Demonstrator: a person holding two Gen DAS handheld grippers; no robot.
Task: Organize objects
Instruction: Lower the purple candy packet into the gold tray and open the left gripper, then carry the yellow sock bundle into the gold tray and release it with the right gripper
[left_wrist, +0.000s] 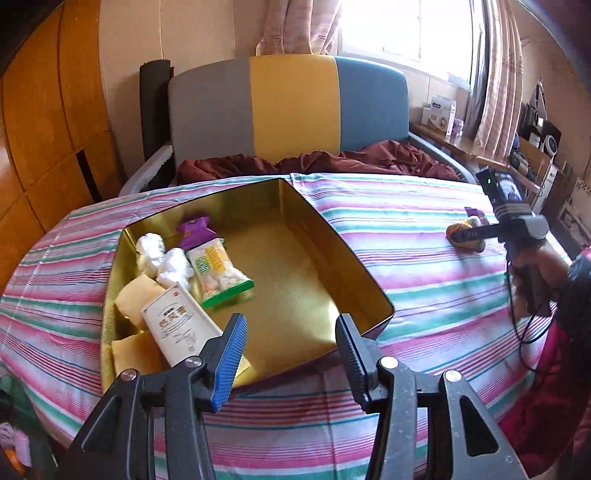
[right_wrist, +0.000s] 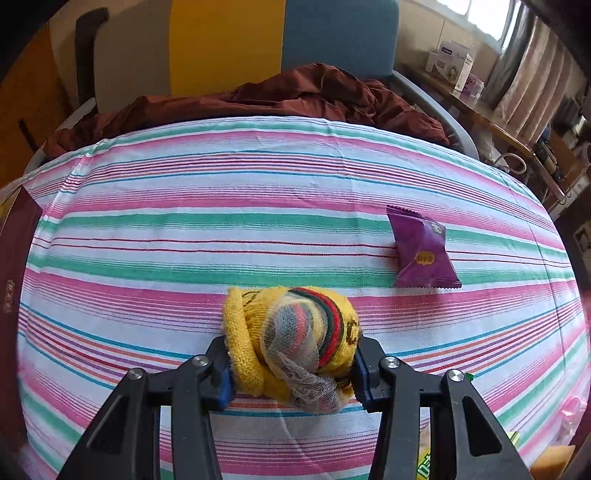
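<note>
Far left: gold tin (left_wrist: 364, 284) on striped cloth (left_wrist: 424, 280), w/ white box (left_wrist: 177, 328), green snack pack (left_wrist: 218, 273), purple packet (left_wrist: 194, 230), white wads (left_wrist: 162, 258) packed along its left side. Left gripper (left_wrist: 291, 350) above tin's near edge, jaws apart, nothing between. Further right: right gripper (right_wrist: 291, 363) clamped on yellow knit bundle (right_wrist: 295, 339), resting on cloth. Just right of that, another purple pkt (right_wrist: 423, 253) lying flat.

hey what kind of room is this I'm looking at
Most likely a bedroom at home. A striped sheet covers the work surface, a rumpled maroon blanket lies by a padded headboard, and curtains hang at a sunny window.
</note>
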